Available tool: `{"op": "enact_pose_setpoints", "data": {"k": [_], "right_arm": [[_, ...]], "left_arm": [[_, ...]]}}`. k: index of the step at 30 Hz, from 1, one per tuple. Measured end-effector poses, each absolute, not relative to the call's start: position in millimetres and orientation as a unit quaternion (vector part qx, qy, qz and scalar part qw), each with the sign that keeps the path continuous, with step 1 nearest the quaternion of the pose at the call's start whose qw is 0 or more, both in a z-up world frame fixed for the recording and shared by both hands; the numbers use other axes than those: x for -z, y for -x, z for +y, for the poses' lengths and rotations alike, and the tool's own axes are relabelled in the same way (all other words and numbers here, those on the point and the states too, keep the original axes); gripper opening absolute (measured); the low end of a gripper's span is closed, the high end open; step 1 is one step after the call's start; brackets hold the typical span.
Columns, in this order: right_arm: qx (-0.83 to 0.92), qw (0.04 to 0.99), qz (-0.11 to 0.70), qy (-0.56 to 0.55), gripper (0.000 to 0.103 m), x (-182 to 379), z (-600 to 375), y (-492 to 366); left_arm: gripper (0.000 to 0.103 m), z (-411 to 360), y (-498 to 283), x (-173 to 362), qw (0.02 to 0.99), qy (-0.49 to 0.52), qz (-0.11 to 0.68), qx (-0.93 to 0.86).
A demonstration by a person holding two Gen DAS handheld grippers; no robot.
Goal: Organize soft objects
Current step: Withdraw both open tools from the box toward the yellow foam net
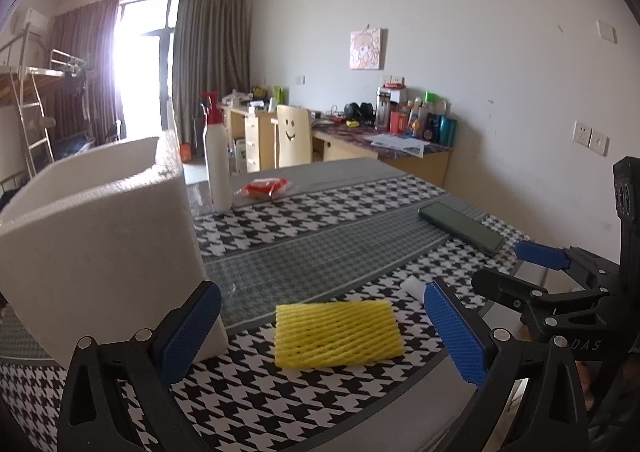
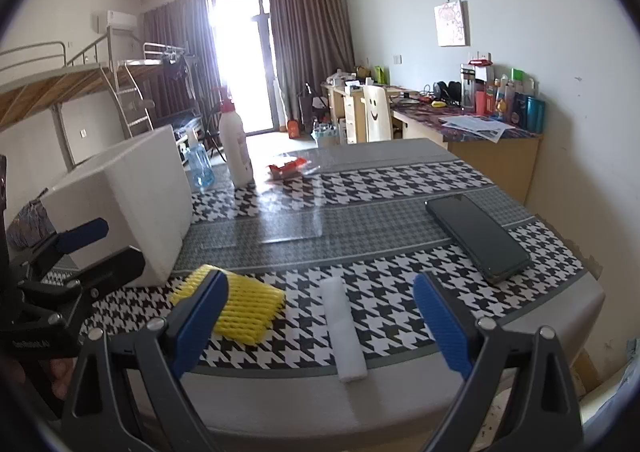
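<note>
A yellow foam net sleeve (image 1: 337,333) lies flat on the houndstooth tablecloth, straight ahead between the open fingers of my left gripper (image 1: 322,334). It also shows in the right wrist view (image 2: 244,310), partly behind my right gripper's left finger. A white foam strip (image 2: 345,328) lies on the cloth near the table's front edge, between the open fingers of my right gripper (image 2: 320,326); its end shows in the left wrist view (image 1: 412,286). A white foam box (image 1: 100,228) stands at the left, open at the top. Both grippers are empty and above the table.
A dark phone (image 2: 478,237) lies at the right of the table. A white spray bottle (image 1: 217,168) and a red packet (image 1: 266,187) sit at the far side, with a blue bottle (image 2: 199,166) behind the box. The table's front edge (image 2: 280,392) is close.
</note>
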State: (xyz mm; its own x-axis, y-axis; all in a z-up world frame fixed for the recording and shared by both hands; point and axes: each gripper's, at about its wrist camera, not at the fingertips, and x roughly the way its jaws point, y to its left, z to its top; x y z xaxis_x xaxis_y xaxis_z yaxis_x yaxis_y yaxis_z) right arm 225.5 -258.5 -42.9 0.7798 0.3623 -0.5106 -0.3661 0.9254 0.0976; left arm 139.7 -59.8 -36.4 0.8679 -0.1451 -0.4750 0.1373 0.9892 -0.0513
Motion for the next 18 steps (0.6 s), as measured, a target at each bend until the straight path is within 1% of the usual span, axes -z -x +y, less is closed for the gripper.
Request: {"op": "enact_pose_setpoints", "data": {"k": [18], "right_arm": [[-0.195, 0.935, 0.296, 0.002, 0.096, 60.6, -262.3, -238.2]], "left_arm": [[0.102, -65.8, -163.1, 69.4, 0.946, 0.008, 0.320, 0.053]]}}
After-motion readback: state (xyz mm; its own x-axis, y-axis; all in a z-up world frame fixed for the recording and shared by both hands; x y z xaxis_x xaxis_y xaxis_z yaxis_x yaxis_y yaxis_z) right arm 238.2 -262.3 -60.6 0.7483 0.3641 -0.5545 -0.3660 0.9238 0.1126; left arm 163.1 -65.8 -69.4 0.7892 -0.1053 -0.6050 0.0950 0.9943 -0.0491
